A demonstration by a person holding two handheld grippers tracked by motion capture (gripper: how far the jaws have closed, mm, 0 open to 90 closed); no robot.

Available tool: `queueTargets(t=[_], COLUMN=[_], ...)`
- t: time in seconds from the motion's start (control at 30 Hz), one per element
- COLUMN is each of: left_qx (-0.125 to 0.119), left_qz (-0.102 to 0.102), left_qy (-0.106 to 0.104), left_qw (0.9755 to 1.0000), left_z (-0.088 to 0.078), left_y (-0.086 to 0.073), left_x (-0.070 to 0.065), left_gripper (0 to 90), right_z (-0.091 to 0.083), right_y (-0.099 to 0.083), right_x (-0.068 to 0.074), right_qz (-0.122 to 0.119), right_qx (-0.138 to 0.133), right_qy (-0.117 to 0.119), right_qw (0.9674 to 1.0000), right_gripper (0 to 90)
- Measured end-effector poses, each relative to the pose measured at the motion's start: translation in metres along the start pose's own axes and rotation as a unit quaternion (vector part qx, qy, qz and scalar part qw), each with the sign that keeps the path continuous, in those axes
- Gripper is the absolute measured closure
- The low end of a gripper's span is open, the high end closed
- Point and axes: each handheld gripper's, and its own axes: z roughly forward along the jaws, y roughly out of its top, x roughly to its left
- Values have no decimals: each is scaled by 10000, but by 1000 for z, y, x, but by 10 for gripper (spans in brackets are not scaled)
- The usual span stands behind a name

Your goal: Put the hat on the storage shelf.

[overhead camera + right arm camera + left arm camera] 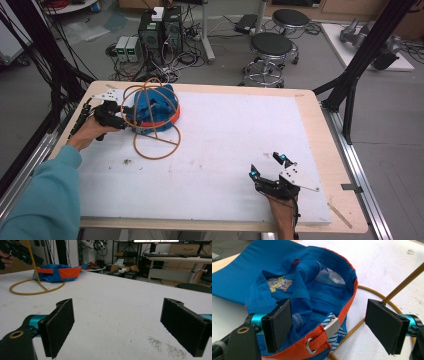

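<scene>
A blue cap [152,111] with an orange rear band lies upside down at the far left of the white mat [225,150]. A gold wire stand [156,144] arches over it, its ring base flat on the mat. My left gripper [119,119] is open at the cap's left side. In the left gripper view the left gripper [329,306] straddles the cap [312,290] near the orange strap and its metal buckle [332,326], with a gold wire [404,282] just by the right jaw. My right gripper [269,166] stands open and empty near the front right, also open in its own view [117,315].
The wooden table edge [320,130] frames the mat. Dark specks [127,161] lie on the mat at the left. Beyond the table are stools [271,47], computer boxes [160,30] with cables, and a black frame strut [360,65] at the right.
</scene>
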Motion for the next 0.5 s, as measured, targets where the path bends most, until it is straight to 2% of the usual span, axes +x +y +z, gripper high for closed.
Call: queueTargets(t=[0.17,0.27,0.5], left_qx=[-11,86,118], left_qz=[-48,37,245], left_qy=[-59,-17,147], left_qw=[10000,10000,9995], left_z=[6,9,12], left_y=[-1,-3,-5], left_x=[-2,-2,-1], left_gripper=[220,223,264], right_z=[0,0,0], right_y=[0,0,0], right_x=[0,0,0], right_qz=[-2,-7,1], right_qx=[4,6,11], right_qy=[8,1,0], right_qw=[10000,10000,10000], right_gripper=[108,109,108])
